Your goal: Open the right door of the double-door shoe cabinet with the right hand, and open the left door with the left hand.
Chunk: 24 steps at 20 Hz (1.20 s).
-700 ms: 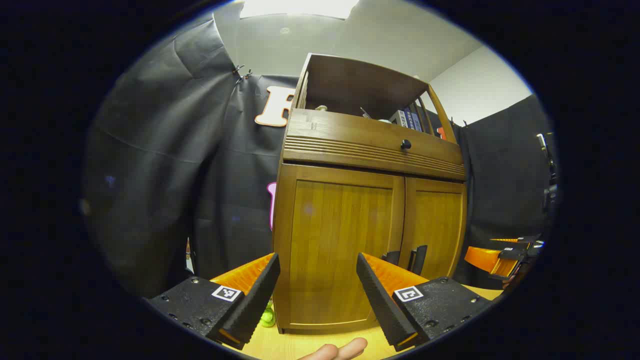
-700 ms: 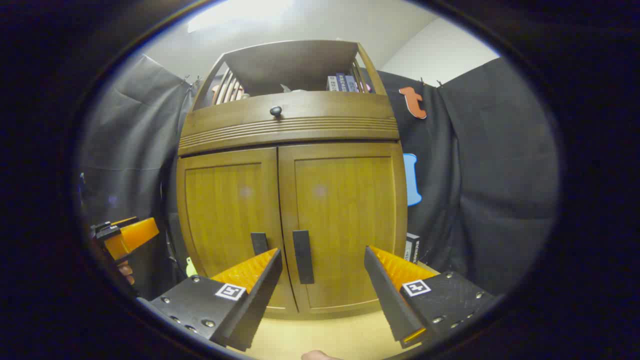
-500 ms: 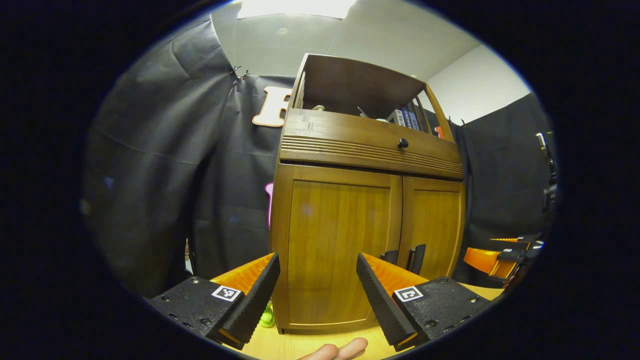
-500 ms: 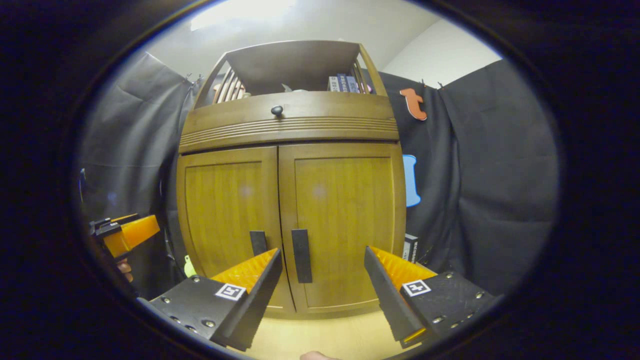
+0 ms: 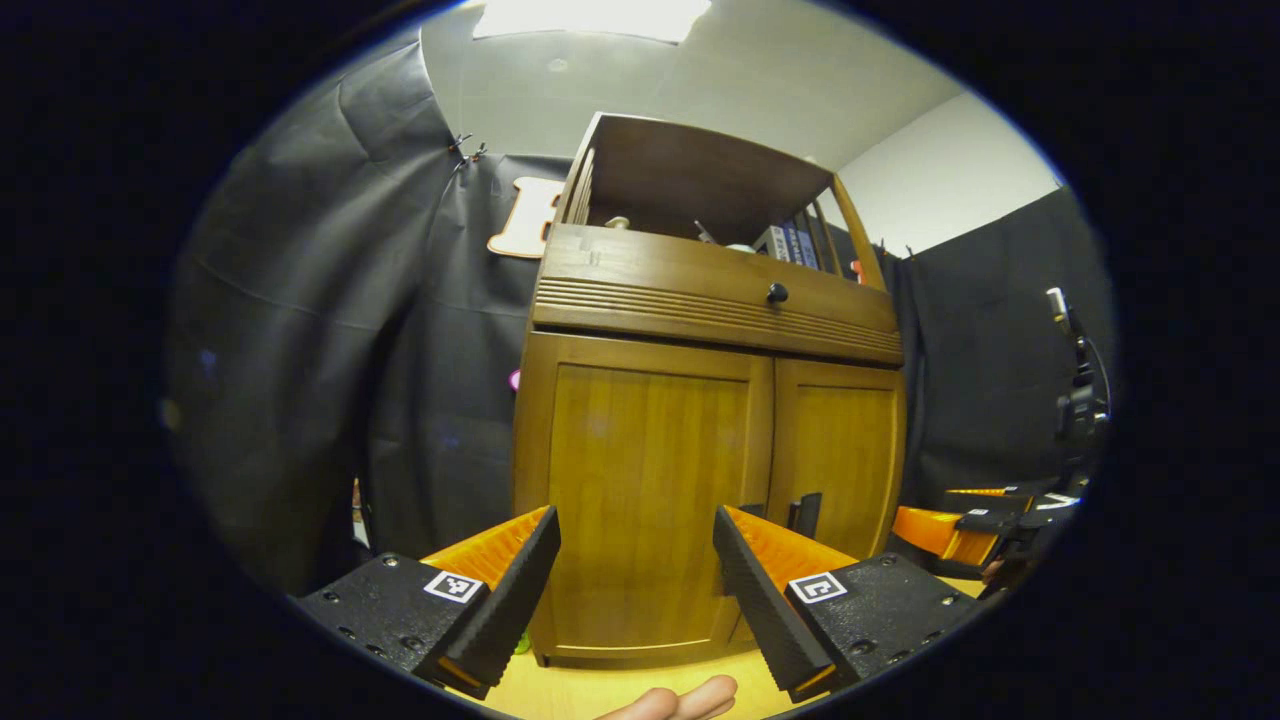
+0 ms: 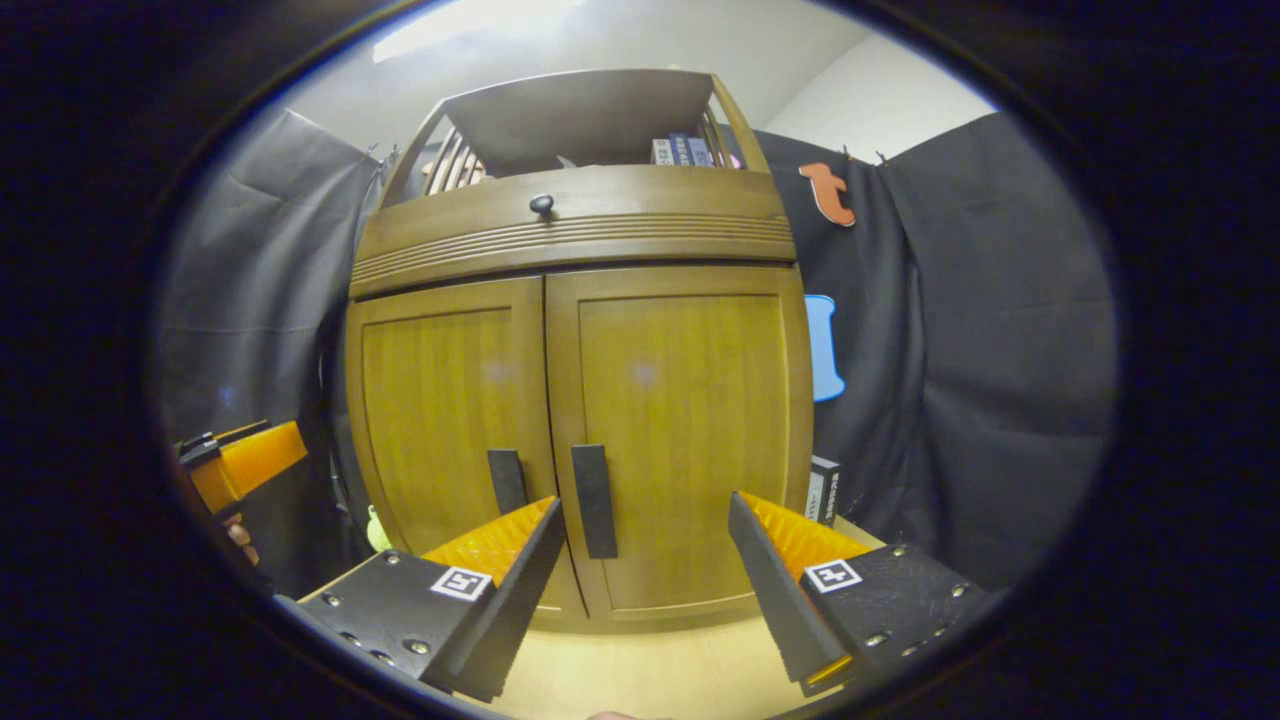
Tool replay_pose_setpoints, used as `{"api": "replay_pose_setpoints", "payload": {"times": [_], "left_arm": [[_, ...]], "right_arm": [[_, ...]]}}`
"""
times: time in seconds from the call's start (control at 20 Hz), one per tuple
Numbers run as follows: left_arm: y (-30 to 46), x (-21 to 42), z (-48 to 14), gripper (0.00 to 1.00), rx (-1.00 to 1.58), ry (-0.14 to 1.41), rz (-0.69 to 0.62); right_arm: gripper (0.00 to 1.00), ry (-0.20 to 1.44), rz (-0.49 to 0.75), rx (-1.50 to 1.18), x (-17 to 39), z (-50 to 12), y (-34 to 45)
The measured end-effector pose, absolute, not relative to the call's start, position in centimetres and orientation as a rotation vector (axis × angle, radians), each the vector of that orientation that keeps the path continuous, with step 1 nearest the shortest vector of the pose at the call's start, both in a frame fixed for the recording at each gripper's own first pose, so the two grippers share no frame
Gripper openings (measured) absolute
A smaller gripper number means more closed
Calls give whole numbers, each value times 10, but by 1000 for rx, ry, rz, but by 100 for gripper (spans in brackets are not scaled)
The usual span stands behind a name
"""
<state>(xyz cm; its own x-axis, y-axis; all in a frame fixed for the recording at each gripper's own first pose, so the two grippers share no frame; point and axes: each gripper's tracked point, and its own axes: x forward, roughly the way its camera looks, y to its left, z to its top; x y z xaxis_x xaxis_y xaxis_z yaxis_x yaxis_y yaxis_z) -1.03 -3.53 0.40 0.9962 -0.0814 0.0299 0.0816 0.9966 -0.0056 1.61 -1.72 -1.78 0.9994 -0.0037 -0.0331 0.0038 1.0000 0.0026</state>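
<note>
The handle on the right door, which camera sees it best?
The right gripper view. There the right door's handle faces the camera as a whole dark bar beside the left door's handle. In the left gripper view the handle is seen edge-on, small, partly behind the left gripper.

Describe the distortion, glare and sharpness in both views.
Right gripper view: fisheye bows the shoe cabinet outward, faint pale glare spots on both doors, detail sharp. Left gripper view: ceiling light blown out, cabinet leans, edges crisp.
</note>
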Motion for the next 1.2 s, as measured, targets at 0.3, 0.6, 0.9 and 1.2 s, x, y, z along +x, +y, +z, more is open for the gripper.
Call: {"api": "replay_pose_setpoints", "payload": {"times": [0.3,0.6,0.9,1.2], "left_arm": [[-47,-14,3,92,-18,-36,-113],[-47,-9,-3,92,-4,-17,-108],[-39,-3,-7,92,15,-11,-87],[-37,4,-14,92,15,5,-79]], "right_arm": [[98,85,-25,26,40,-35,-29],[98,126,-2,14,69,-45,-16],[98,93,57,-84,108,-43,12],[94,105,112,-115,139,-60,41]]}}
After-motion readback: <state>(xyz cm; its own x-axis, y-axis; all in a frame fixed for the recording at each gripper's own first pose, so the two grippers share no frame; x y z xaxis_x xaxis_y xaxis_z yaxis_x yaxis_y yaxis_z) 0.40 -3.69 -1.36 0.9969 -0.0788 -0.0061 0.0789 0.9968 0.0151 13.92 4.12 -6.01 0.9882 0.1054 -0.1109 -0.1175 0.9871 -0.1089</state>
